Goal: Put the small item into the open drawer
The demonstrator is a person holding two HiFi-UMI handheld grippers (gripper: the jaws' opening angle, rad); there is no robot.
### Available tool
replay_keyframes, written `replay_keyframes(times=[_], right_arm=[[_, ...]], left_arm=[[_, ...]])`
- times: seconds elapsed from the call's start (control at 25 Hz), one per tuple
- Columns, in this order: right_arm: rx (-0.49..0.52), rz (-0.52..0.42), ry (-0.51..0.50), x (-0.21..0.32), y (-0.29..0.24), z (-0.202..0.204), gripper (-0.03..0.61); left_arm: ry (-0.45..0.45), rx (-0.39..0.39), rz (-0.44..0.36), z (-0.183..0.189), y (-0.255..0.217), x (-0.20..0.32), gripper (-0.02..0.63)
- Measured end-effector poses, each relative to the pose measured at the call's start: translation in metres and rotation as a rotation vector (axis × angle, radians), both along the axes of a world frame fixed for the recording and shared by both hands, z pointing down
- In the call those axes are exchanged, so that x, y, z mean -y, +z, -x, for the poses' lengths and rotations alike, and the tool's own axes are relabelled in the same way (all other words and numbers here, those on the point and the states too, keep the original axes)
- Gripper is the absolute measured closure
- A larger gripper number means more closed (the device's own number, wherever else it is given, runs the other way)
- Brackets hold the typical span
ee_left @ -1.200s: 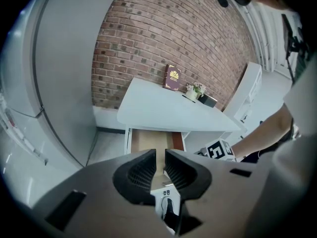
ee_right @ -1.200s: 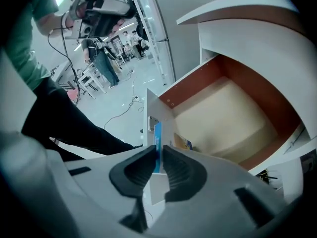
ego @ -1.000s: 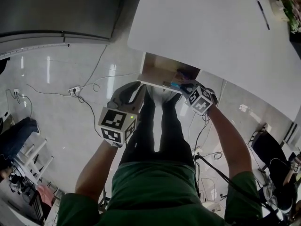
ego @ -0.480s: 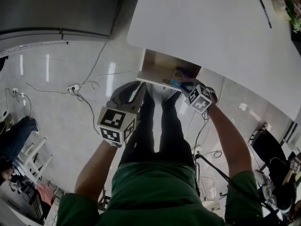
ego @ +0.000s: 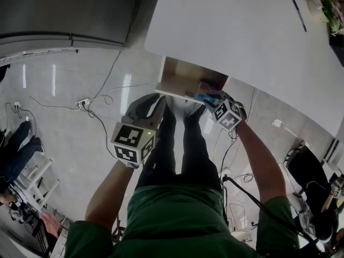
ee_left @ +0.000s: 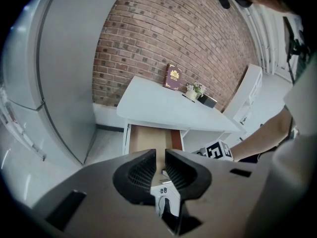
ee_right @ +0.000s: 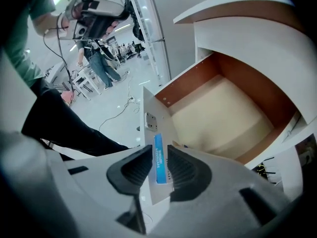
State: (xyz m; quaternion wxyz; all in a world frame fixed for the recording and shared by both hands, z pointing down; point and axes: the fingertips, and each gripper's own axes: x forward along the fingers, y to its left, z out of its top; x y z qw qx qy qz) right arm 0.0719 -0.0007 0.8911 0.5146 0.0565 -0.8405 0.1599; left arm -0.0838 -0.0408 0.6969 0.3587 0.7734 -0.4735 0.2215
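Where the head view begins at far left, a grey cabinet [ego: 64,9] stands over a glossy floor [ego: 59,138], with loose cables [ego: 110,77] and a power strip [ego: 85,103] lying on it.

Left tongs [ee_left: 160,155]: held low in front of the open drawer [ego: 180,75] and aimed at it. Jaws a narrow gap apart, nothing between them. Well short of the drawer front.

Person's legs in dark trousers [ego: 183,144]: planted just before the drawer, between the two tongs.

Small blue item [ee_right: 158,160]: a slim strip with pale print, sitting between the jaws of the right tongs [ee_right: 159,151]. Its long axis runs along the line the tongs point, away from the camera and downward. It lies parallel to the white drawer front [ee_right: 152,103] behind it. In the head view it sits over the drawer's front edge, near the right-hand corner. Whether it touches the panel cannot be told.

Right tongs: jaws have just been opening. A sliver of gap shows beside the item, so the pads are not pressing on it.

In the way: only the drawer front, which carries a small metal plate [ee_right: 151,122]. The tan drawer floor lies to its right.

Further right, the white bench [ego: 242,31] carries a pen [ego: 300,16] and a plant [ego: 333,9] at its far end. A book [ee_left: 172,77] stands upright against the brick wall [ee_left: 163,29].
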Motion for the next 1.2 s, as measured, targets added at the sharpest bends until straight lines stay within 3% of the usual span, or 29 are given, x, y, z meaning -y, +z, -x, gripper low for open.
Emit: replay_keyframes(times=[0.48, 0.76, 0.96, 1.2], right_arm=[[0.143, -0.133, 0.177, 0.036, -0.104, 0.012, 0.507], [0.305, -0.329, 0.304, 0.084, -0.219, 0.021, 0.547], [0.417, -0.490, 0.509, 0.144, -0.316, -0.007, 0.574], [0.593, -0.606, 0.782, 0.193, -0.430, -0.035, 0.574]], left_arm=[[0.022, -0.005, -0.113, -0.009, -0.056, 0.022, 0.561], [0.018, -0.003, -0.228, -0.009, -0.114, 0.054, 0.561], [-0.008, 0.016, -0.357, 0.000, -0.173, 0.086, 0.561], [-0.092, 0.045, -0.509, 0.016, -0.243, 0.120, 0.568]])
